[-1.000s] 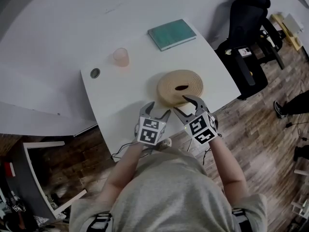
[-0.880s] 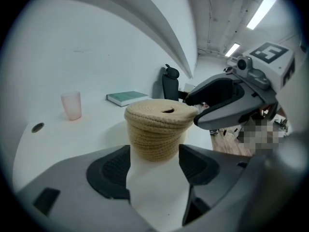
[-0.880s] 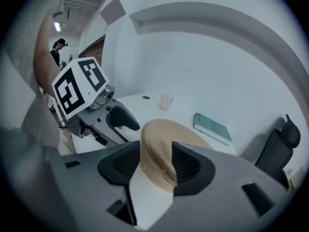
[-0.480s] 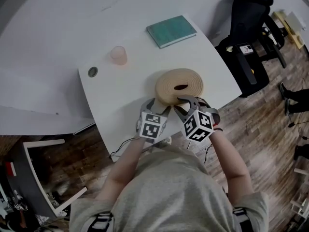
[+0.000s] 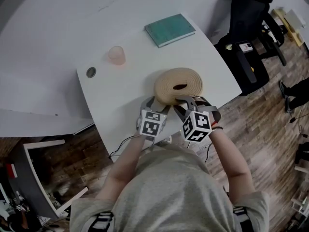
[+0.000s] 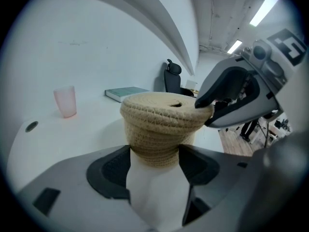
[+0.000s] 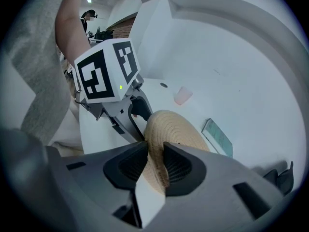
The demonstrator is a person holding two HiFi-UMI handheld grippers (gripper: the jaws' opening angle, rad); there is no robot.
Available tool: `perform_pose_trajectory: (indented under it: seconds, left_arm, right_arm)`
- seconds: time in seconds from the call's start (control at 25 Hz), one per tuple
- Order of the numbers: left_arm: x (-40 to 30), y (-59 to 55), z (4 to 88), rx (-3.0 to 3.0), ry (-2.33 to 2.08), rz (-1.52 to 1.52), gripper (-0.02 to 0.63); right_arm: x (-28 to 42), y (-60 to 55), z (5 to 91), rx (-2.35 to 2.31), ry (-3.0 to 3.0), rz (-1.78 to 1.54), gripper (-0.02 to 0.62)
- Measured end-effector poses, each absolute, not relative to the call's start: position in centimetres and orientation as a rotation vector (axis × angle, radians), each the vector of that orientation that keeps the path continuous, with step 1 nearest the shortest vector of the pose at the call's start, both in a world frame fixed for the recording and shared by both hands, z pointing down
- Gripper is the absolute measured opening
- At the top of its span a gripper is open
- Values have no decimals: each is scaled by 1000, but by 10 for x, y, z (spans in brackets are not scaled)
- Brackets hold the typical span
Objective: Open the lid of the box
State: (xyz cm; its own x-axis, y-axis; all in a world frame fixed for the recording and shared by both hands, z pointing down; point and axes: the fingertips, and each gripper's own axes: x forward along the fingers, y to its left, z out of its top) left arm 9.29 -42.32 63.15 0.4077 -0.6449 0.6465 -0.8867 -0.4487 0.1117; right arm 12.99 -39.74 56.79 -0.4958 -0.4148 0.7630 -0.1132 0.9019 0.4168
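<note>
A round woven straw box (image 5: 166,93) with a flat lid (image 5: 179,82) stands near the front edge of the white table (image 5: 125,95). My left gripper (image 5: 155,102) grips the box's near left side. In the left gripper view the box's body (image 6: 157,139) sits pinched between the pads of the left gripper (image 6: 154,153). My right gripper (image 5: 188,100) is at the lid's near rim. Its jaws have just been closing, and in the right gripper view the lid's rim (image 7: 166,129) is pressed between the pads of the right gripper (image 7: 154,161).
A pink cup (image 5: 116,55) and a green book (image 5: 170,29) lie farther back on the table, with a cable hole (image 5: 91,72) at the left. A black office chair (image 5: 246,28) stands to the right on the wooden floor.
Both grippers moved forward onto the box. The right gripper rolled and its jaws closed on the lid's rim. The left gripper came round the box's side.
</note>
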Motion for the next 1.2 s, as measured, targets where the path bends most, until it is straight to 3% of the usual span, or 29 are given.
perform_pose_trajectory:
  seconds: [1.2]
  left_arm:
    - [92, -423, 630, 2212, -1330, 739, 287]
  right_arm:
    - [133, -405, 529, 427, -2149, -428, 75]
